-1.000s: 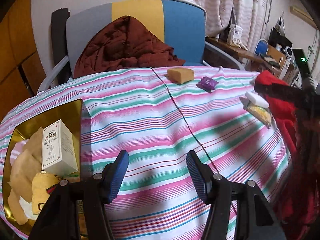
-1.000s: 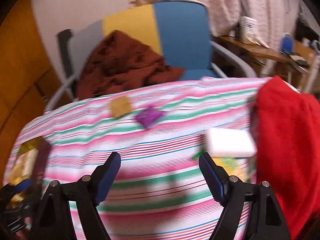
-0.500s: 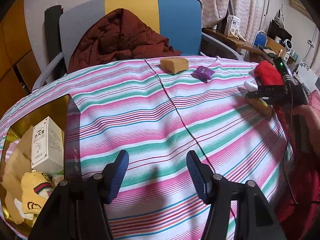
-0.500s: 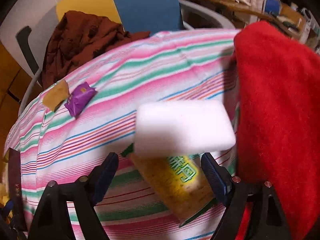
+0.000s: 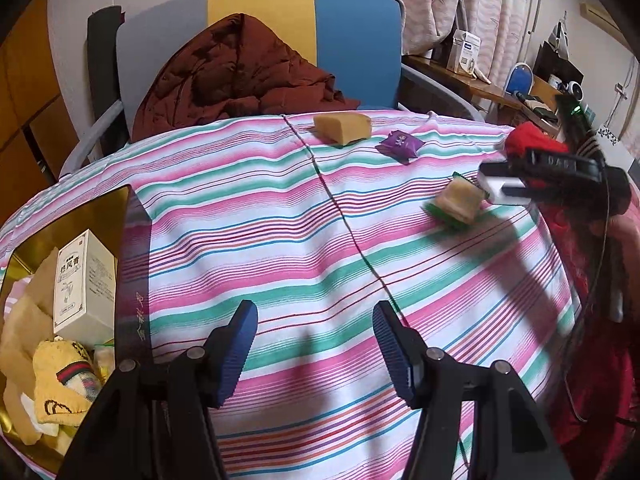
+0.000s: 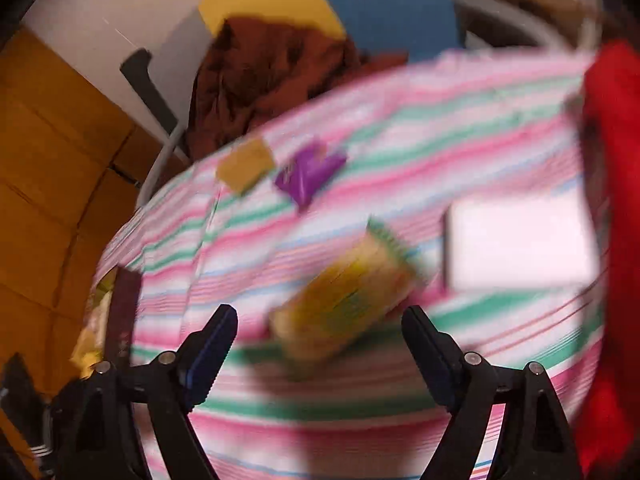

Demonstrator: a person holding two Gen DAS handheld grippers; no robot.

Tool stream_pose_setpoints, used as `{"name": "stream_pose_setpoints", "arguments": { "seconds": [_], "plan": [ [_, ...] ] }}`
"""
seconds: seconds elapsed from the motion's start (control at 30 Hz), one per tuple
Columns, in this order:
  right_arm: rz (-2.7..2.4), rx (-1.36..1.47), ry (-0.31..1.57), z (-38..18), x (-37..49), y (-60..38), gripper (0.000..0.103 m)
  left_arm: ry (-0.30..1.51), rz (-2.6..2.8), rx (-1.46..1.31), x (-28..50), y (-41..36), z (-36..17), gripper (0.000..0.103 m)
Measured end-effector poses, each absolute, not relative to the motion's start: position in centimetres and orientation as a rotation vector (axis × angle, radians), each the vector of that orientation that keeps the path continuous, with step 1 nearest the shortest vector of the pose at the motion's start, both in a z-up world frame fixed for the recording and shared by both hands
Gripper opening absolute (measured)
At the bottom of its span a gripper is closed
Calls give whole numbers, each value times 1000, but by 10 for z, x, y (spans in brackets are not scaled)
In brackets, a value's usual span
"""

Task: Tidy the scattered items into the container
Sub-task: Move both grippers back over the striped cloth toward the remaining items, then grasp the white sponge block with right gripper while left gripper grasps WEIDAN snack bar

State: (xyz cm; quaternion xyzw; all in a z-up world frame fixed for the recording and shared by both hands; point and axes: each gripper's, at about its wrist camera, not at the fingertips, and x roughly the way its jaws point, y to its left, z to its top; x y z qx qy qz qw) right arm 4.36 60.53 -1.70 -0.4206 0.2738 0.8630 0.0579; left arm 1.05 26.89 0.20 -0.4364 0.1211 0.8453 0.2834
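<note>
A gold container (image 5: 100, 216) sits at the table's left, holding a white box (image 5: 86, 280), a yellow cloth and other items. On the striped cloth lie a tan sponge (image 5: 342, 126), a purple packet (image 5: 400, 145), a yellow-green snack packet (image 5: 458, 202) and a white block (image 5: 494, 188). My left gripper (image 5: 314, 344) is open and empty over the near middle of the table. My right gripper (image 6: 318, 344) is open, hovering just before the snack packet (image 6: 344, 308), with the white block (image 6: 520, 240) to its right. The right view is blurred.
A chair (image 5: 352, 40) with a brown jacket (image 5: 236, 76) stands behind the table. A red cloth (image 6: 612, 200) hangs at the table's right edge. A cluttered desk (image 5: 480, 88) stands at the back right.
The right gripper has swung left, so the snack packet now sits ahead of its jaws and the white block lies to the right. The snack packet has shifted on the cloth. The left gripper barely moved.
</note>
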Motion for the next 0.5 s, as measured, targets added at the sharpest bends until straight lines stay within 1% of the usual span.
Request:
{"name": "stream_pose_setpoints", "arguments": {
  "seconds": [0.07,0.13,0.17,0.2,0.3,0.33,0.43,0.5],
  "plan": [
    [2597,-1109,744,0,57,613,85,320,2251,-1161,12,272,3,61],
    [2516,-982,705,10,67,625,95,316,2242,-1148,13,274,5,61],
    [2472,-952,686,12,70,631,96,321,2239,-1142,14,277,6,61],
    [2442,-954,676,12,71,637,96,325,2230,-1132,15,280,6,61],
    [2311,-1106,645,-1,58,654,96,352,2213,-1119,16,292,4,61],
    [2280,-1134,692,-8,55,659,96,357,2206,-1116,16,297,3,61],
    [2184,-1138,962,-29,58,679,97,359,2185,-1119,13,307,-2,61],
    [2142,-1111,985,-34,54,683,99,357,2170,-1129,10,315,-6,61]
  ]
}}
